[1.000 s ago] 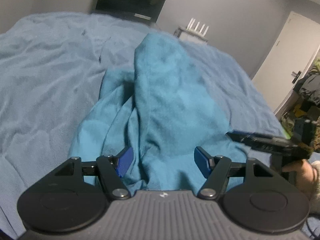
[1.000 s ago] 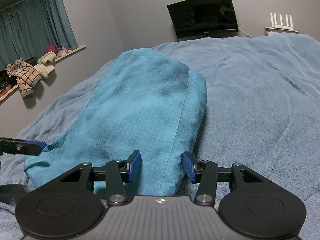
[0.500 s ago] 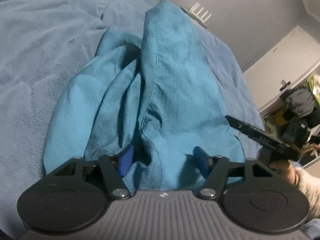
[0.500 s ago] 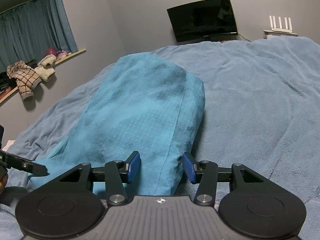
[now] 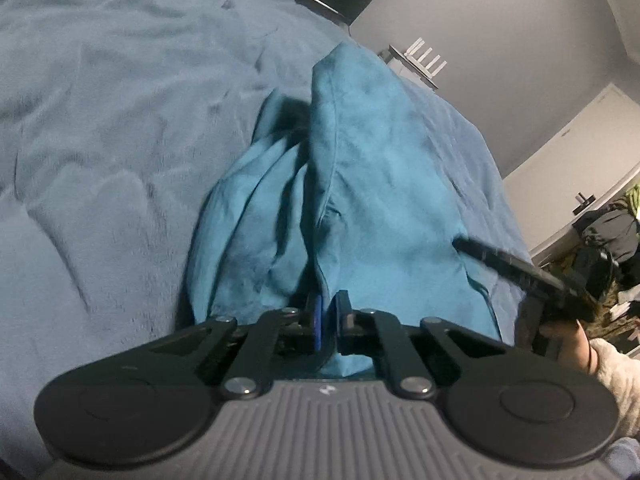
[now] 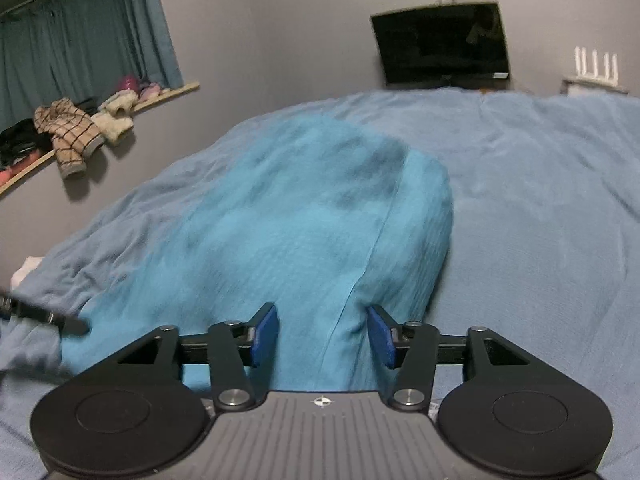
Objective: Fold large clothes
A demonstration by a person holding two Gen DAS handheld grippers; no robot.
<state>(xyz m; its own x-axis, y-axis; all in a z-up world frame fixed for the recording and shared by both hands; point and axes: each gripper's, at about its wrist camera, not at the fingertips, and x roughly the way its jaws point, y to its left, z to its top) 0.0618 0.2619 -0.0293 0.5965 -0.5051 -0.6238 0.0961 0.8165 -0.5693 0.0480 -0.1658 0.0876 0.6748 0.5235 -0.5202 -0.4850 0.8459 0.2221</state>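
A teal garment [image 5: 360,184] lies bunched lengthwise on the blue bed cover [image 5: 100,128]. My left gripper [image 5: 329,322] is shut on the garment's near edge, with a fold of cloth pinched between its blue pads. In the right wrist view the same garment [image 6: 304,232] runs away from me. My right gripper [image 6: 322,334] is open, its pads on either side of the garment's near right edge and seam. The right gripper also shows in the left wrist view [image 5: 520,272], at the garment's right side.
The bed cover [image 6: 540,220] spreads wide on all sides. A dark TV [image 6: 440,44] hangs on the far wall, with a white router [image 6: 594,68] beside it. A ledge with clothes and soft toys [image 6: 76,128] is at left. A door [image 5: 580,172] and piled items are at right.
My left gripper has closed from open onto the garment's near edge. My right gripper has stayed open around the other edge, moving slightly closer.
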